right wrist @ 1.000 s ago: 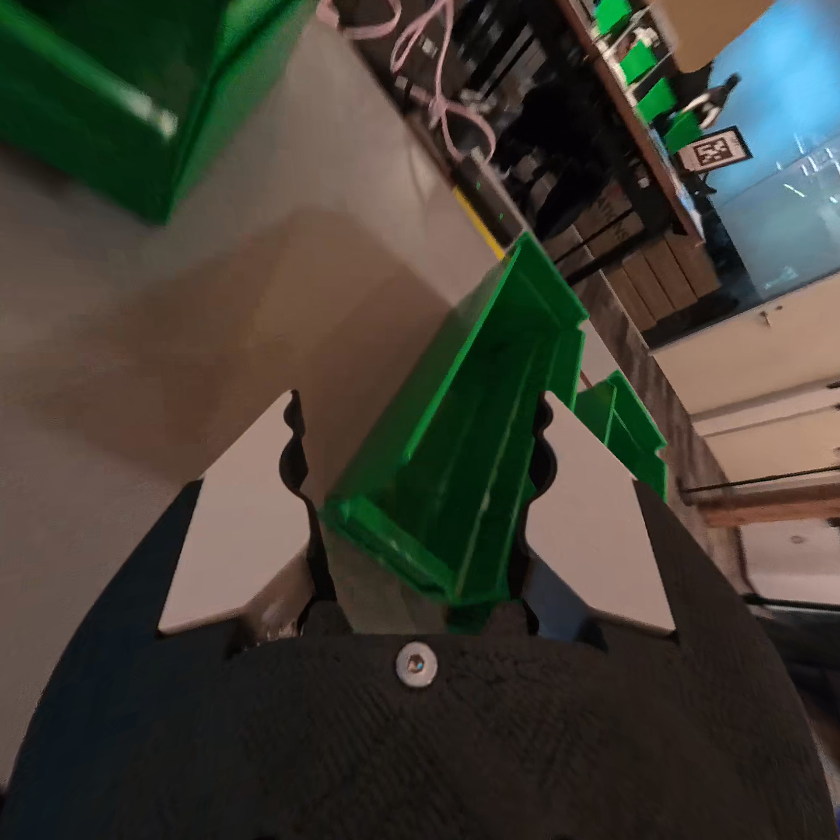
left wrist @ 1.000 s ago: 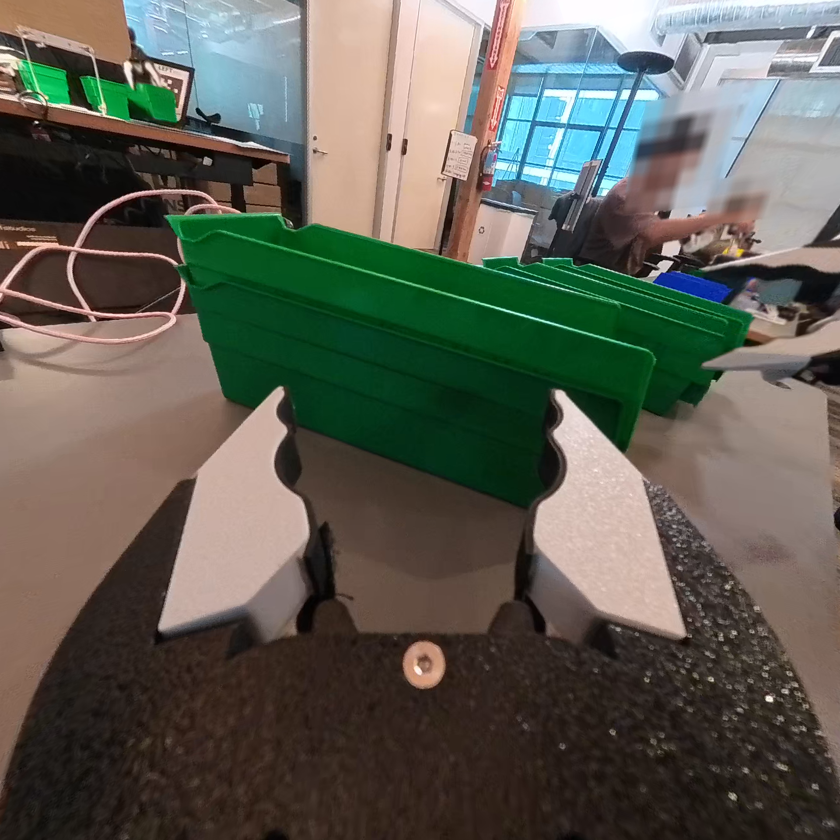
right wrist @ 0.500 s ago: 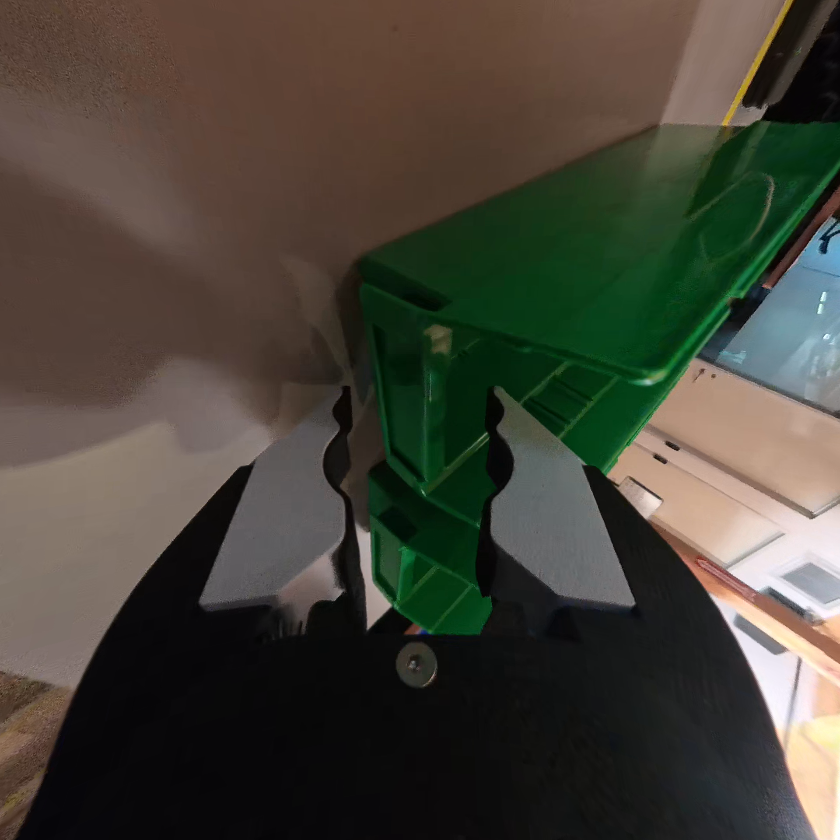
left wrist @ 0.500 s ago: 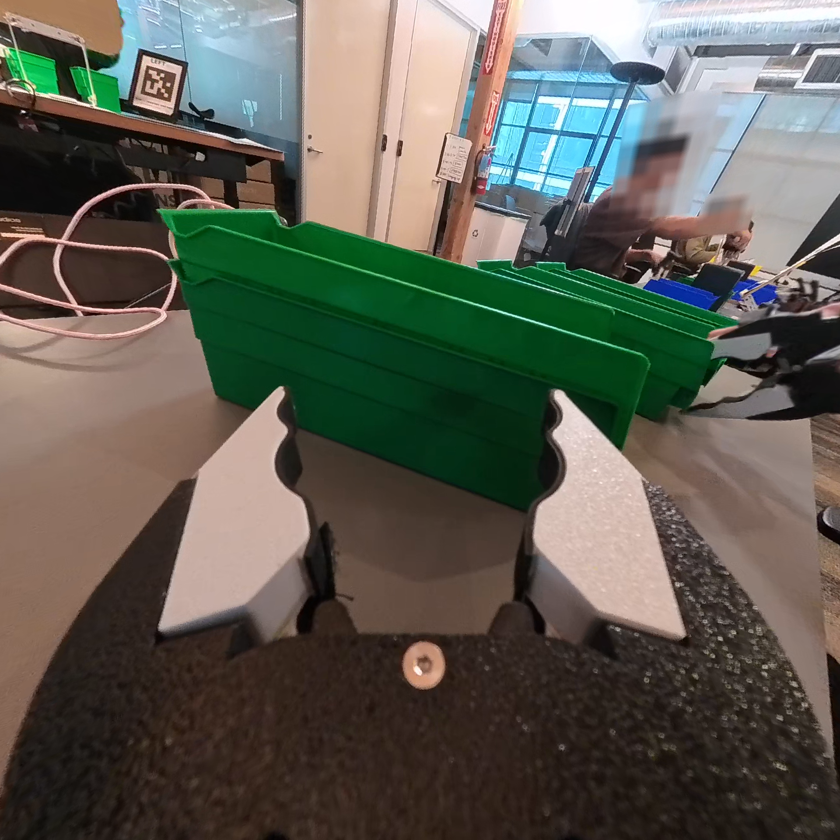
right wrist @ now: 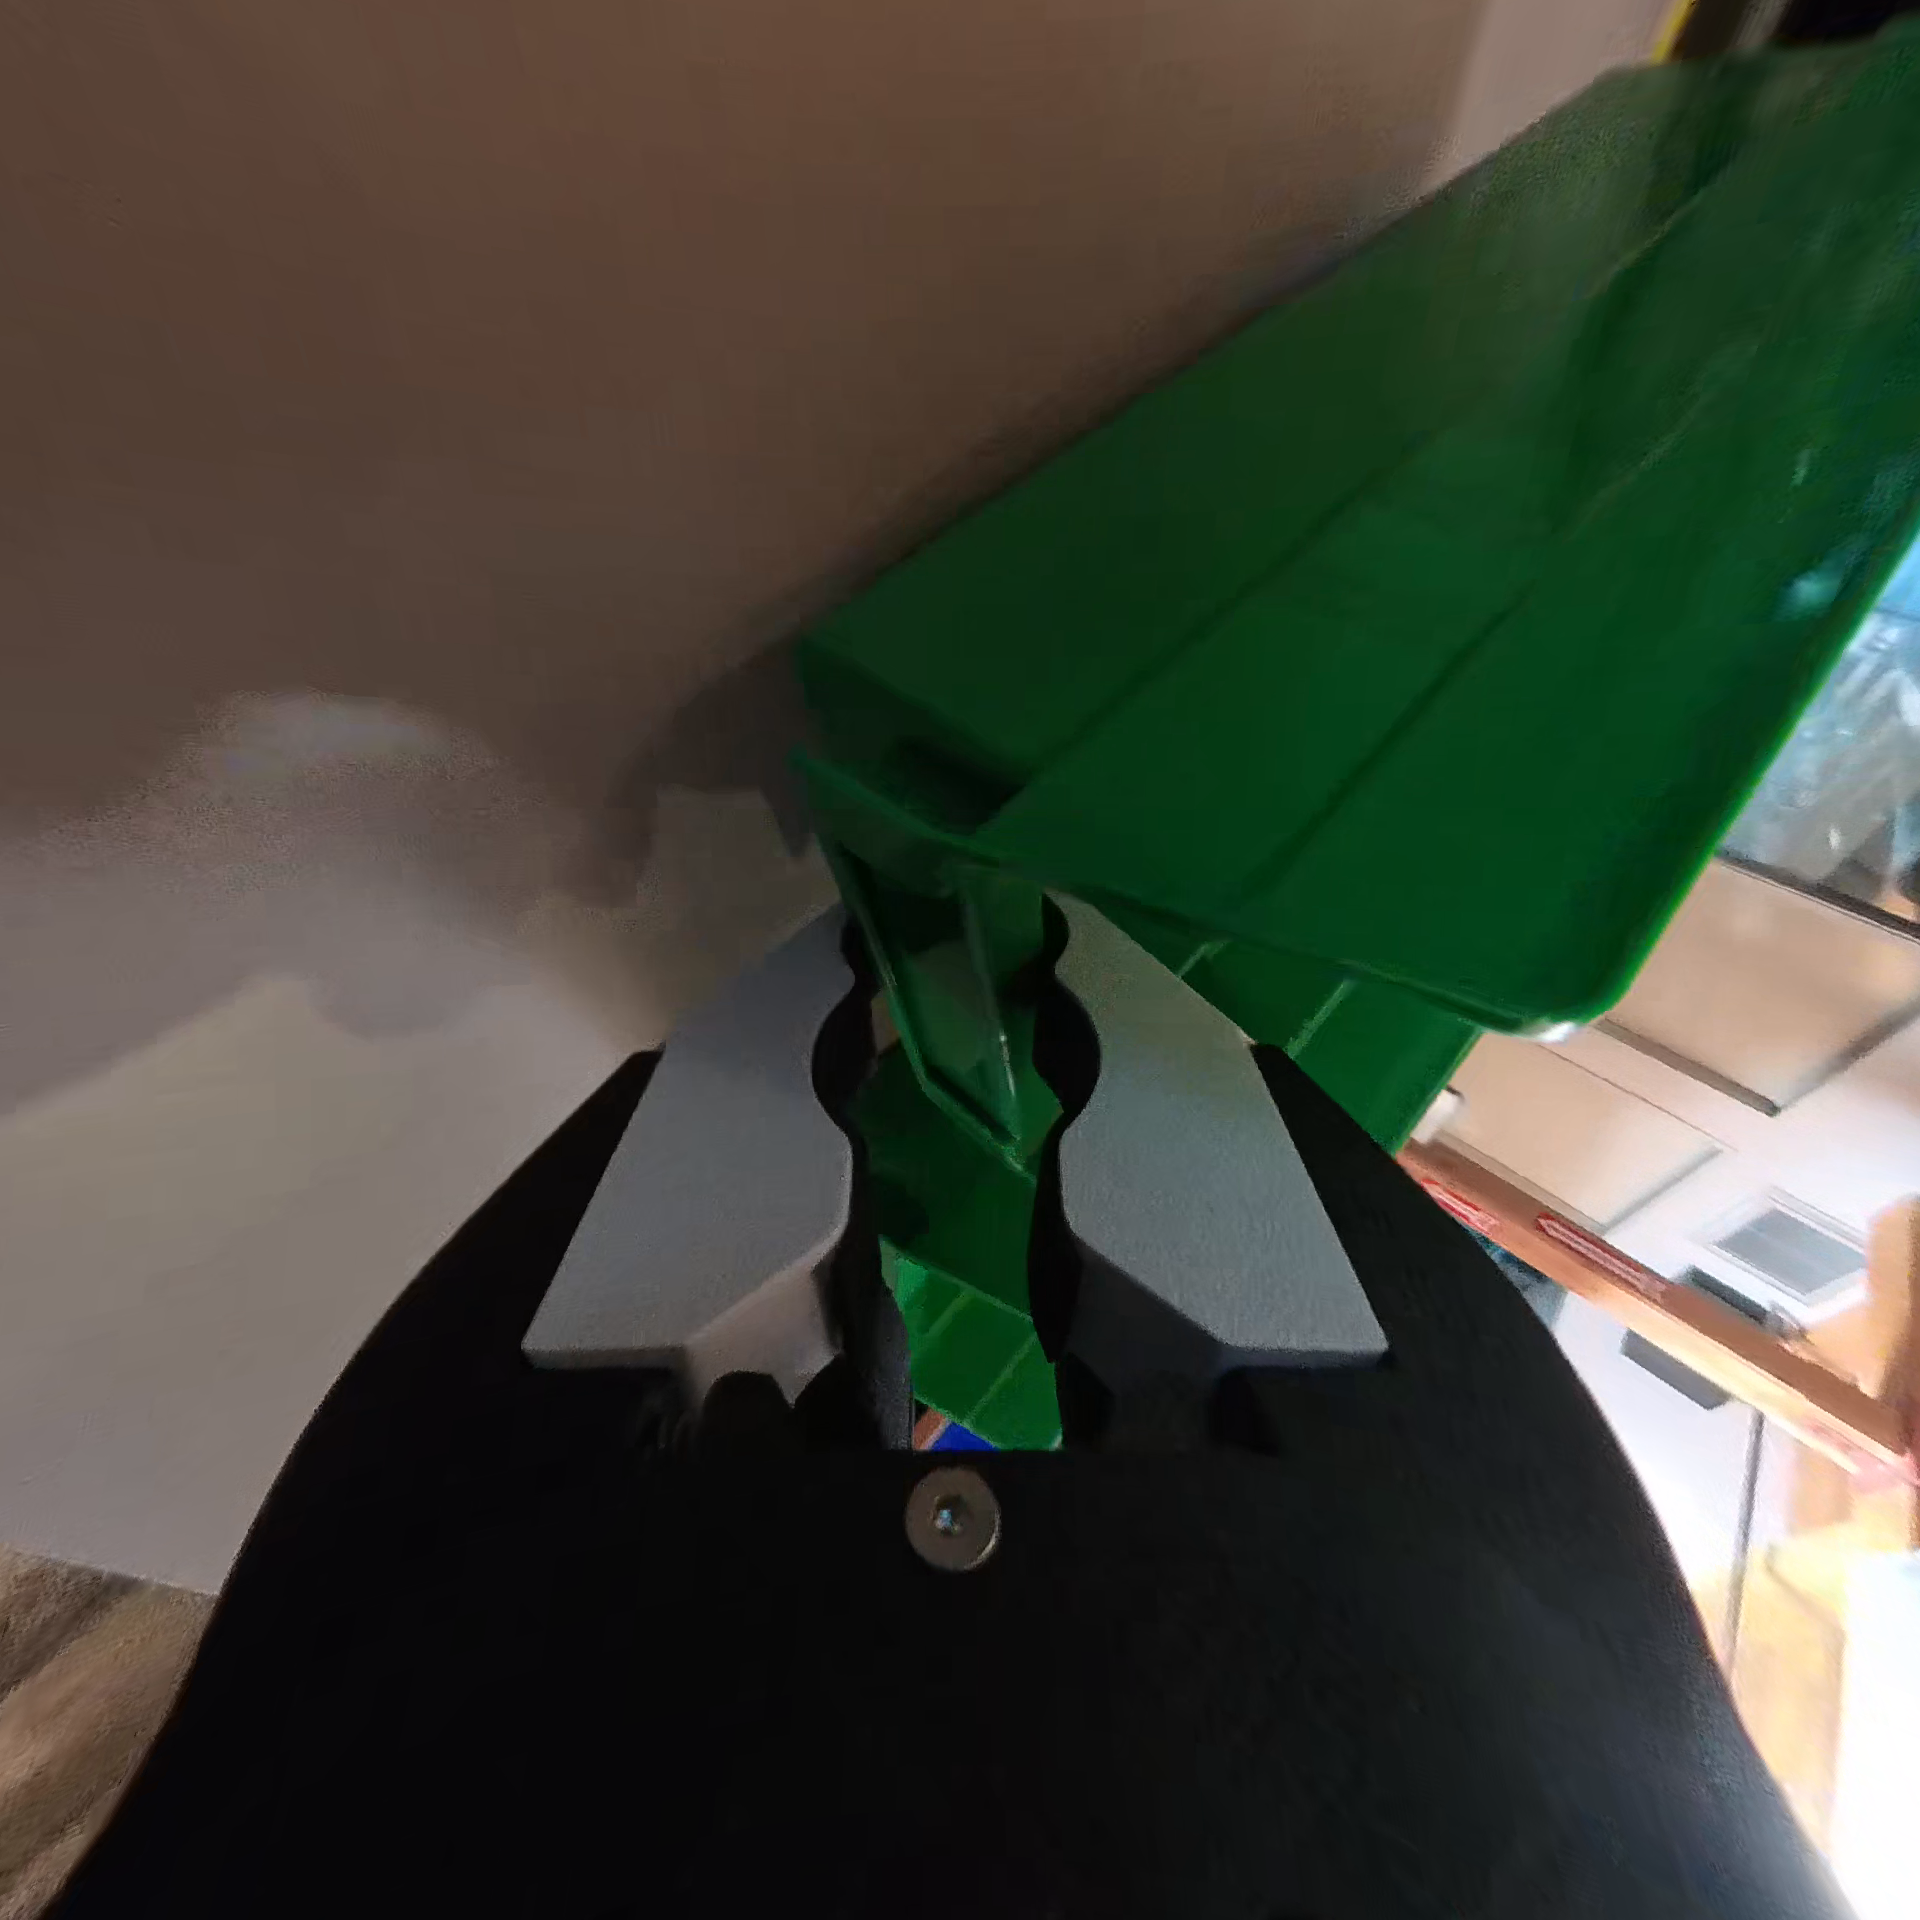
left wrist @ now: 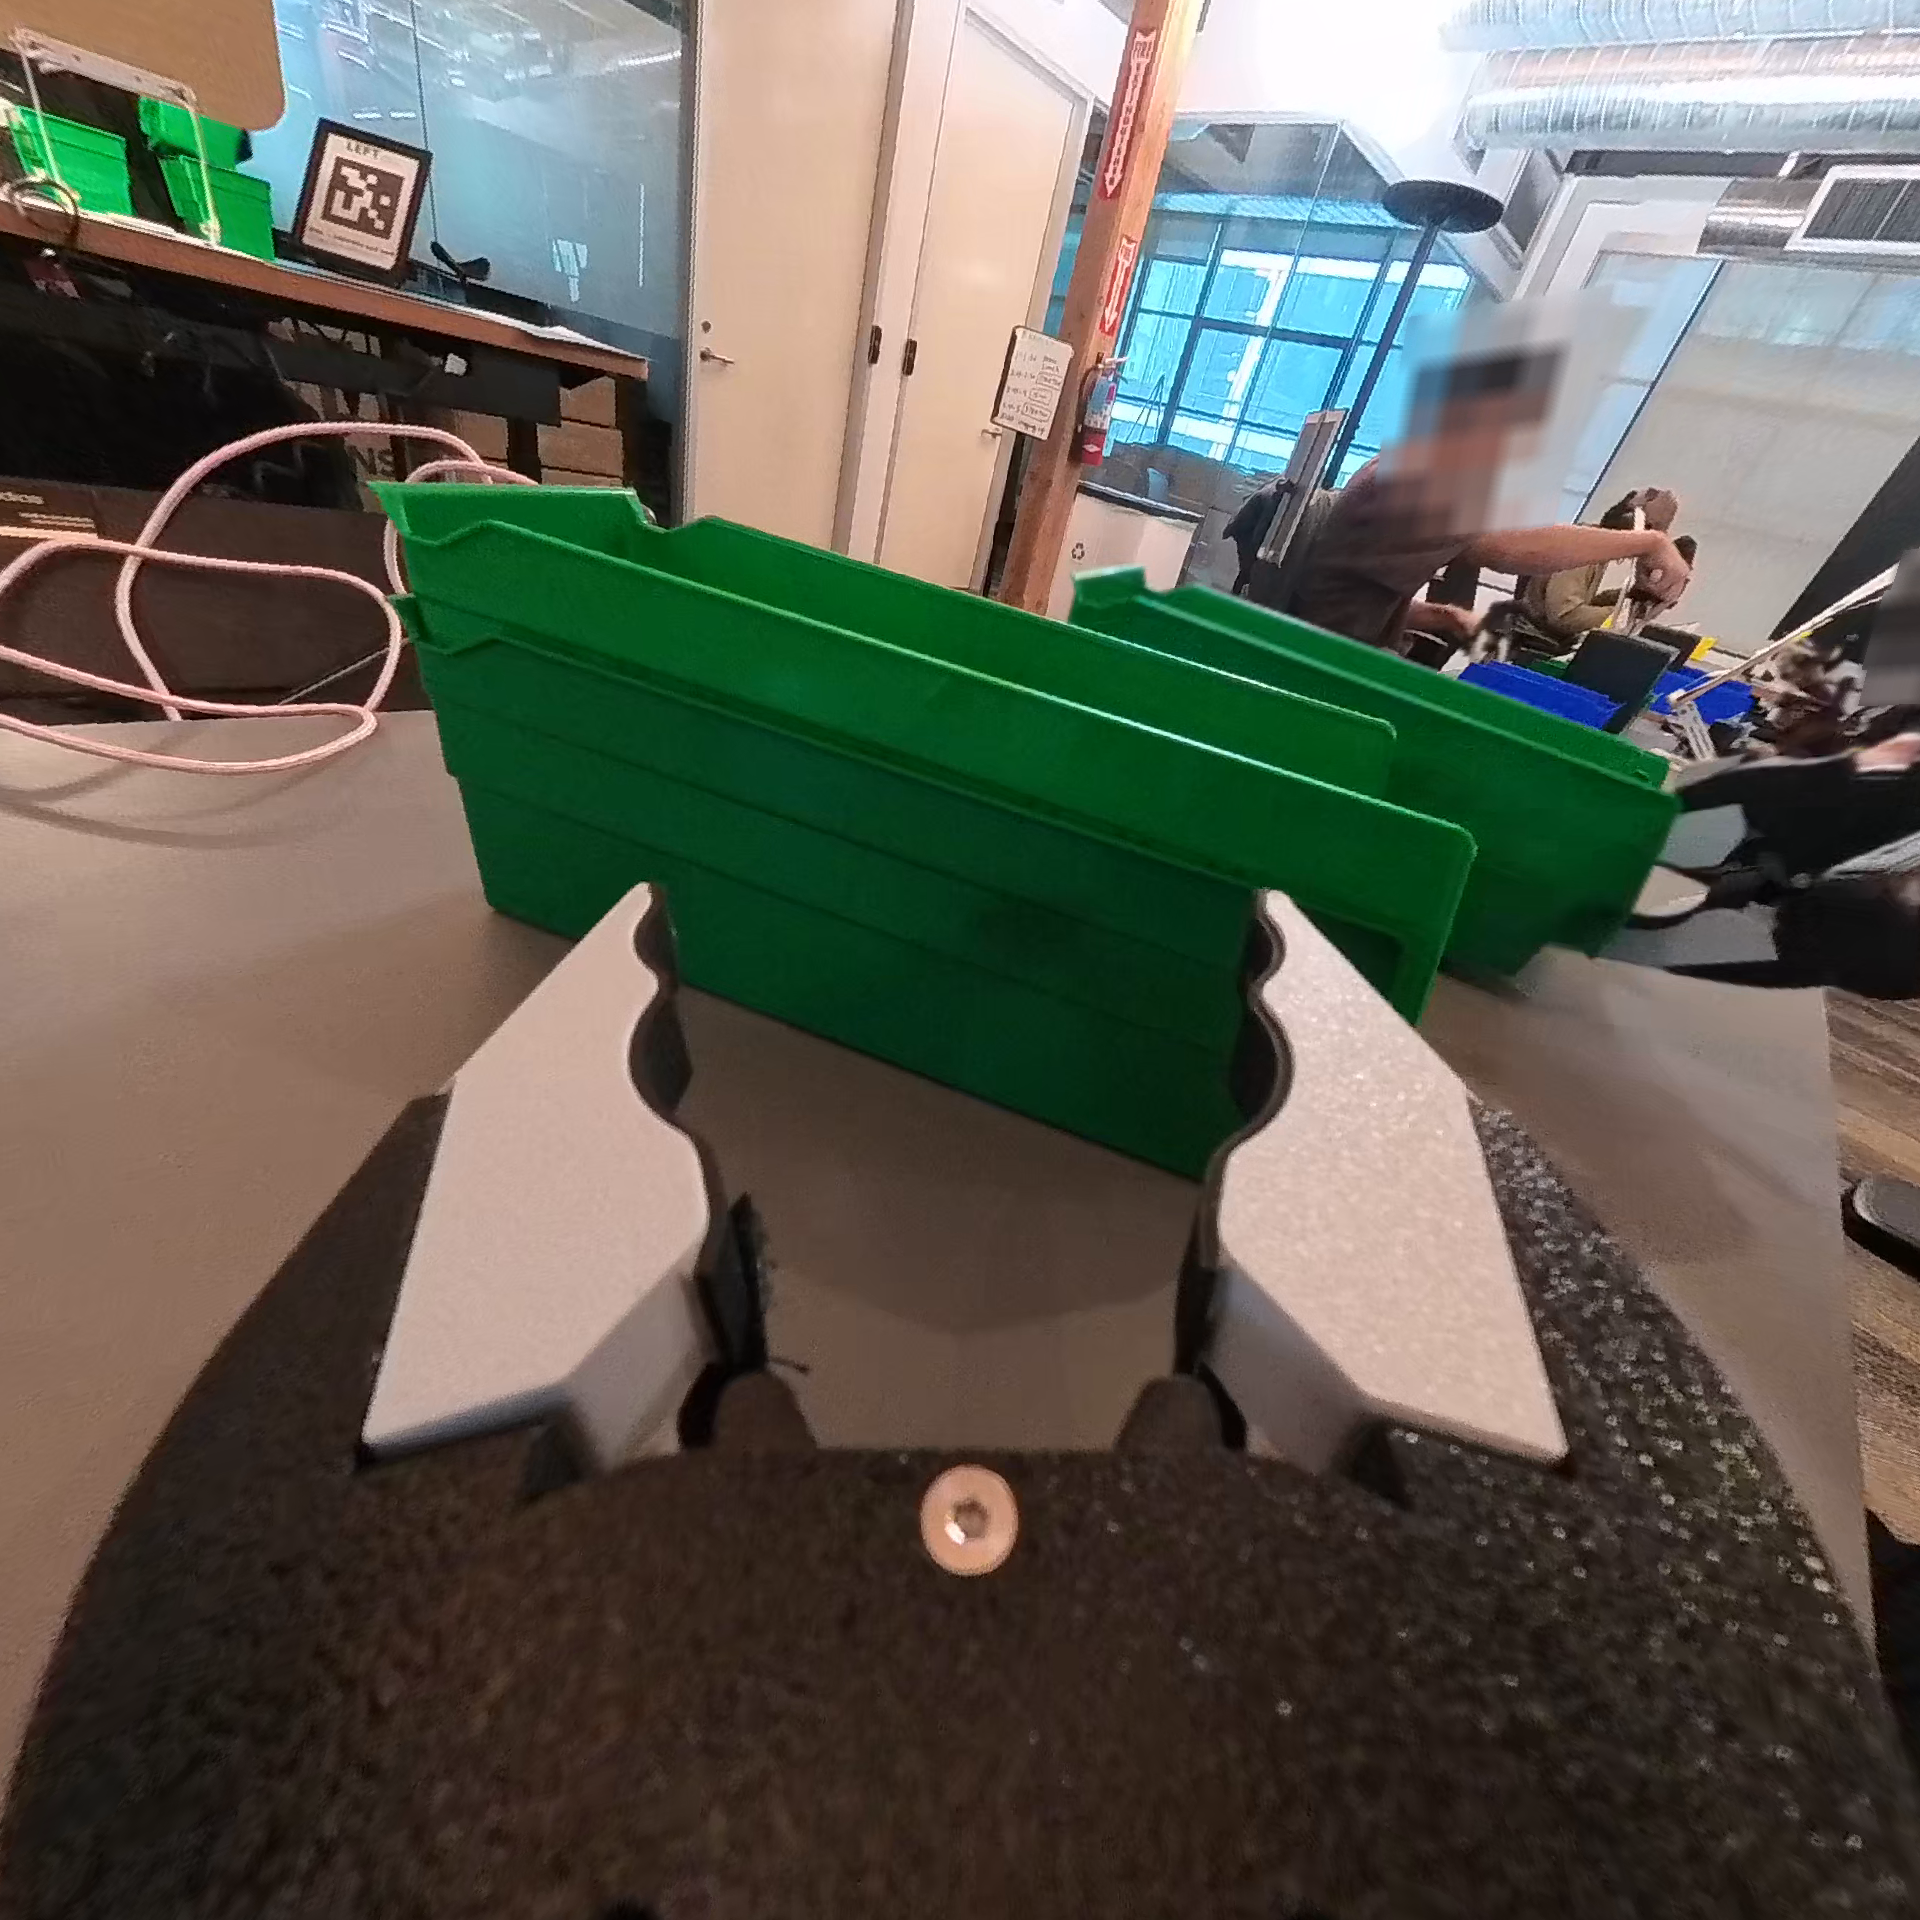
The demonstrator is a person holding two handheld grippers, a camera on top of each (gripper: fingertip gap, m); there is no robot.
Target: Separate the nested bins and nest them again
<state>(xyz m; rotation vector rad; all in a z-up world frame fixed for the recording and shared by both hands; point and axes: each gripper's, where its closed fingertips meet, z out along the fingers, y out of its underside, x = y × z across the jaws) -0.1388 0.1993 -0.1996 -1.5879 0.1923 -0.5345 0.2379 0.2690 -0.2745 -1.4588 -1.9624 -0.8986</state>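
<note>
The left gripper (left wrist: 961, 1049) hovers low over the grey surface (left wrist: 208, 987) with its jaws spread wide and nothing between them, facing the long side of a nested stack of green bins (left wrist: 935, 831). That stack rests on the surface with its long axis running from near right to far left, its notched end toward the pink cord (left wrist: 187, 623). Just behind it a second green bin stack (left wrist: 1455, 748) lies roughly parallel, and the right gripper (left wrist: 1766, 873) meets its near end at the right edge of the view. In the right wrist view, the right gripper (right wrist: 951, 1049) has its jaws closed on the ribbed end wall of this second stack (right wrist: 1403, 675), whose long axis stretches away toward the upper right.
</note>
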